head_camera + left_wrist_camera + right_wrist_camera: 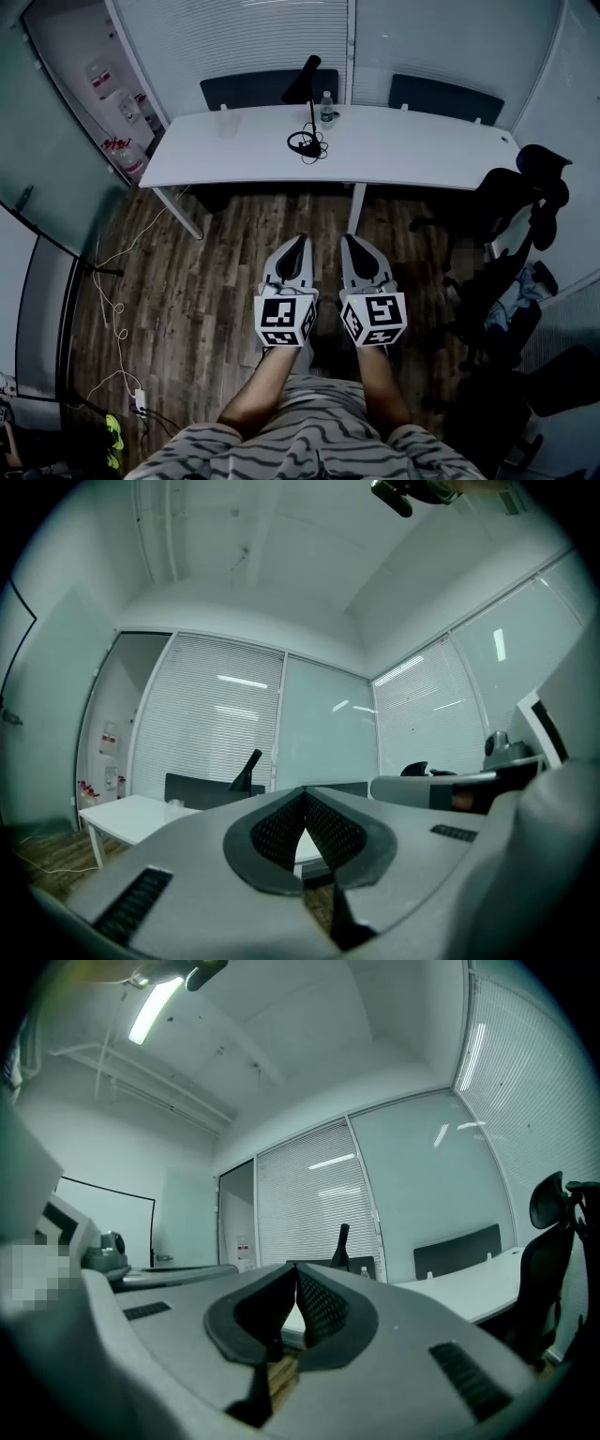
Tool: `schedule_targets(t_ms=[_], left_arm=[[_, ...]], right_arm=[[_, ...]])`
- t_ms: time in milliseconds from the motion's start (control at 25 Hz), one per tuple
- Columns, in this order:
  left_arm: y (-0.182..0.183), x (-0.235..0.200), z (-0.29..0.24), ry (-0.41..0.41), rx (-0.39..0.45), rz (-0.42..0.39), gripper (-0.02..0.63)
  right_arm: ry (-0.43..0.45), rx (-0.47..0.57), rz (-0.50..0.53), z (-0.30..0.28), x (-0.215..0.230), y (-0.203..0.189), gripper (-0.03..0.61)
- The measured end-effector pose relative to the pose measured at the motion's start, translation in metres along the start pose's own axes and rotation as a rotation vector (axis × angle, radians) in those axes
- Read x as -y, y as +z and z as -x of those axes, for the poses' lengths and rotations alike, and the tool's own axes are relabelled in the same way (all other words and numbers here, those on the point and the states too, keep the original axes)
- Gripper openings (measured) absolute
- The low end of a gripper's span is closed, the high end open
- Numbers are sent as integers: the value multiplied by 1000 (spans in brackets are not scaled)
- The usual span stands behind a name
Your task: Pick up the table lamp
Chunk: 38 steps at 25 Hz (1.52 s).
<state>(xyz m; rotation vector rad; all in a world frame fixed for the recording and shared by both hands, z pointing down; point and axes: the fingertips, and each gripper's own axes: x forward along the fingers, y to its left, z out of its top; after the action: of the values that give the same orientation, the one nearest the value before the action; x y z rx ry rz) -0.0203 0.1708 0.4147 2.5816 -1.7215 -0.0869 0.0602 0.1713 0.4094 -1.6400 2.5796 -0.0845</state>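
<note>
My left tool and right tool are both pinched closed, empty. The table lamp sits at 12 o'clock on the bench, well apart; reckon its coiled cord could snag the bottle.

An office: ahead of the left gripper stands a long white counter, glass partitions with blinds behind it, a black swivel chair farther right.
</note>
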Motion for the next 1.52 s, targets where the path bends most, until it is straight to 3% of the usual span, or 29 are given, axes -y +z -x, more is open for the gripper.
schedule_targets(t_ms=[840,1160,1520], left_arm=[[26,-112,-211,-37,14,-7,6],[29,-154,-271,-62,14,-17,6],[18,-193,-298,-53,-15,7,6]], right_arm=[[-32,13,6,-223,70,24,12],[-53,11,9,-295,83,21,12],[-75,-28,18,-329,86,10,12]])
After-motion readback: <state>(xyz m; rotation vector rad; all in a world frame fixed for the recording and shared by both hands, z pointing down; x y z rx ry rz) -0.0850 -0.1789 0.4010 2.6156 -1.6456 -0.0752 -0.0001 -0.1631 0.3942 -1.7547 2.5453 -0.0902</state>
